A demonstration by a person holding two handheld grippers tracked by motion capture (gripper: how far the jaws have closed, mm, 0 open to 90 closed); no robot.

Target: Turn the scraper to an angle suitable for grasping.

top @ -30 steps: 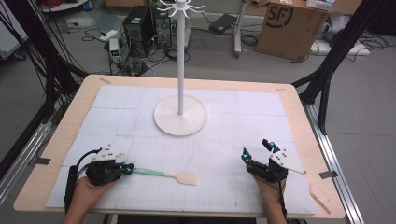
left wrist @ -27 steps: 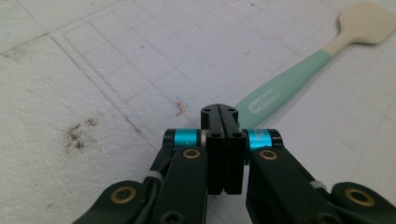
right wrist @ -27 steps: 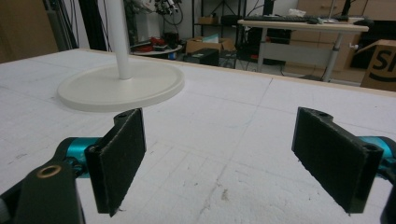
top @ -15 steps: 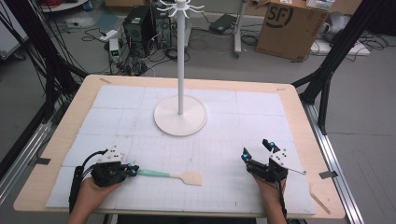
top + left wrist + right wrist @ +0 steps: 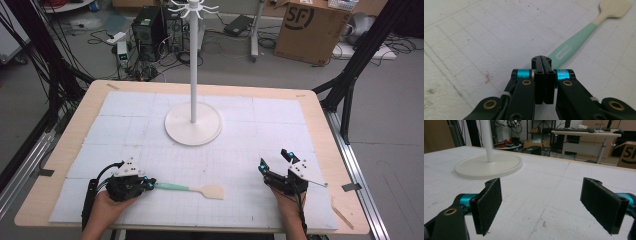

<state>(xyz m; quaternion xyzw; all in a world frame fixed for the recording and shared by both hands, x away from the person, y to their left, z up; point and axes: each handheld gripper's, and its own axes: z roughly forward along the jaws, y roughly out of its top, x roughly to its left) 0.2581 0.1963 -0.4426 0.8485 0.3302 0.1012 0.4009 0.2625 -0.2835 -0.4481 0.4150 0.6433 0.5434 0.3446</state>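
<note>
Spatula [image 5: 192,188] with a mint-green handle and a cream blade lies flat on the white gridded mat [image 5: 250,130] that covers the wooden desk [image 5: 320,107], at the near left. Its blade points right, toward the middle of the desk, and its handle end points left. The left claw [image 5: 150,184], held in a person's hand [image 5: 102,212], sits at that handle end; in the left claw view its two black jaws are pressed together [image 5: 544,62], and the handle [image 5: 574,43] runs away from just beyond their tips. Whether the tips pinch the very end of the handle or merely touch it cannot be told. The right claw [image 5: 275,161] rests at the near right of the desk, well apart from the spatula, in the person's other hand [image 5: 290,205]. Its jaws stand wide apart [image 5: 541,205] with nothing between them, only bare mat. A white hook stand [image 5: 193,122] with a round base rises in the middle of the desk, farther away than both claws. Beyond the far edge of the desk, a cardboard box [image 5: 312,30] stands on the floor.
</note>
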